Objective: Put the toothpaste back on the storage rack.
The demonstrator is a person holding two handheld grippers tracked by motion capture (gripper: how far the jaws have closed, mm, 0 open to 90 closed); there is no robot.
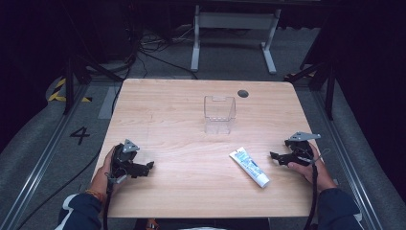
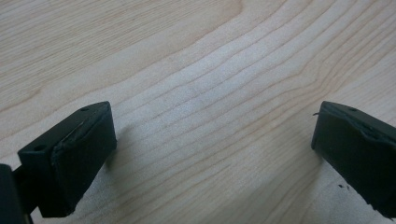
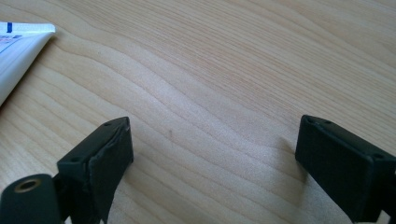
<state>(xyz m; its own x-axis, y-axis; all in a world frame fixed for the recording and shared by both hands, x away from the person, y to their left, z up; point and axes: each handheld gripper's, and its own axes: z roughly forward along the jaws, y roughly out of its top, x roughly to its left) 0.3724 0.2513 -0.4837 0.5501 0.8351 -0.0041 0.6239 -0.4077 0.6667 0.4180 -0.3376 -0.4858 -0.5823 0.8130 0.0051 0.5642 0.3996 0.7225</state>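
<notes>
**Both tongs open and empty at the near counter edge**

High view: a wooden counter [image 1: 167,110] carries a clear box [image 1: 219,114] standing upright near its middle, taken here as the landmark. A white tube [image 1: 249,166] lies flat nearer the person than the box and slightly to its right, set diagonally, cap end toward the person. The left tongs [image 1: 142,168] sit well to the left of the box, close to the near edge, held in the person's left hand [image 1: 103,173]. The right tongs [image 1: 277,157] sit well to the right of the box, near the tube but apart from it, held in the right hand [image 1: 313,168].

Left gripper view: the jaws of the left tongs [image 2: 212,140] stand wide apart over bare wood, holding nothing.

Right gripper view: the jaws of the right tongs [image 3: 212,149] likewise stand wide apart and empty; the flat crimped end of the tube [image 3: 18,49] shows at upper left, clear of both jaws.
</notes>
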